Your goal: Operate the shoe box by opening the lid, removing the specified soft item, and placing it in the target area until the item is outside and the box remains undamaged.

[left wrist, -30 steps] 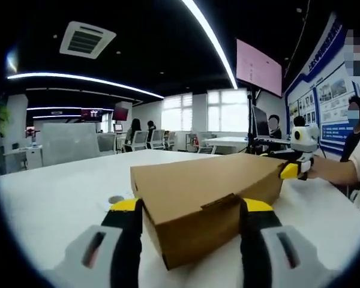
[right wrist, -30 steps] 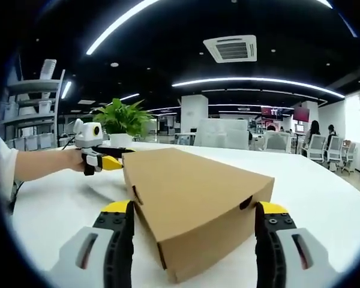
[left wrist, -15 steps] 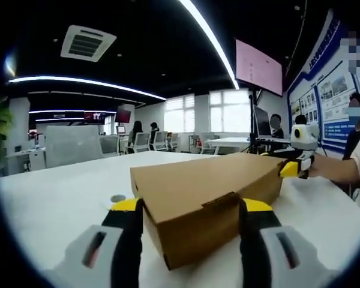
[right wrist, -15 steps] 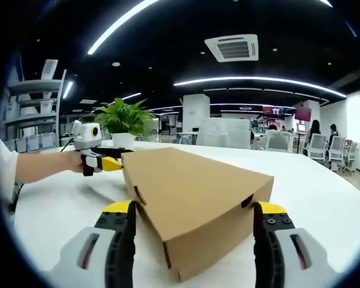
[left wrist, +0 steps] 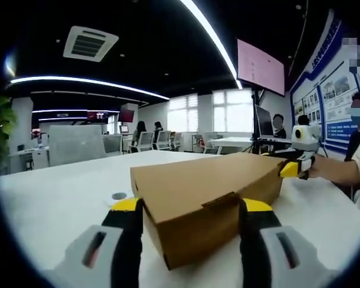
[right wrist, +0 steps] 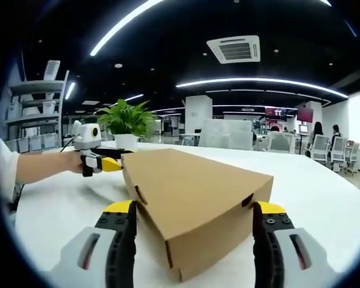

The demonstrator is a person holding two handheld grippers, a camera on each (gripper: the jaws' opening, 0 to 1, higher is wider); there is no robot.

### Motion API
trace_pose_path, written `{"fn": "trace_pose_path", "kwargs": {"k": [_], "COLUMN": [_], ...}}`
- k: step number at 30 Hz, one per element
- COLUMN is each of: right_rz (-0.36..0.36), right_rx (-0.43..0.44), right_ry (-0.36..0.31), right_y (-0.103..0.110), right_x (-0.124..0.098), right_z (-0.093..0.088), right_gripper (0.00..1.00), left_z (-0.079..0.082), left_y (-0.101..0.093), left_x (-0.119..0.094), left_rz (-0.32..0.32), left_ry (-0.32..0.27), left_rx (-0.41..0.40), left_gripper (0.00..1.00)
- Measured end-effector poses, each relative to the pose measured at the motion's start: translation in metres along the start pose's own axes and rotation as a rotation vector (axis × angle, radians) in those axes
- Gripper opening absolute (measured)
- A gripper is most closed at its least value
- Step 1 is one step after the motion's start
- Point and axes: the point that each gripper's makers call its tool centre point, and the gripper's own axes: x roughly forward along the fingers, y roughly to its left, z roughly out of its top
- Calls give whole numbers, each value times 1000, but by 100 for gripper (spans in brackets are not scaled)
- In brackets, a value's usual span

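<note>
A closed brown cardboard shoe box lies on the white table, lid down and front tab tucked in. My left gripper is open, and its yellow-tipped jaws straddle one end of the box. In the right gripper view the box sits the same way between the wide jaws of my open right gripper. Each gripper shows in the other's view at the far corner of the box, hand-held: the right gripper and the left gripper. The box's contents are hidden.
A potted green plant stands on the table behind the box, with a shelf unit to its left. A small round mark lies on the tabletop. A person's forearm reaches in. Office chairs and seated people are far behind.
</note>
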Motion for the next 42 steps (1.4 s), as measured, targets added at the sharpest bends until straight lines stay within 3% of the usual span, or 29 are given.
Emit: {"fn": "trace_pose_path", "kwargs": {"k": [42], "right_rz": [69], "right_rx": [-11], "right_ry": [-6], "right_y": [16], "right_x": [-18], "right_z": [0], "right_gripper": [79], "left_z": [-4], "left_y": [-19], "left_x": [-31], "left_rz": [69], "left_ry": [-28], "left_rx": [-8], "left_gripper": [64]}}
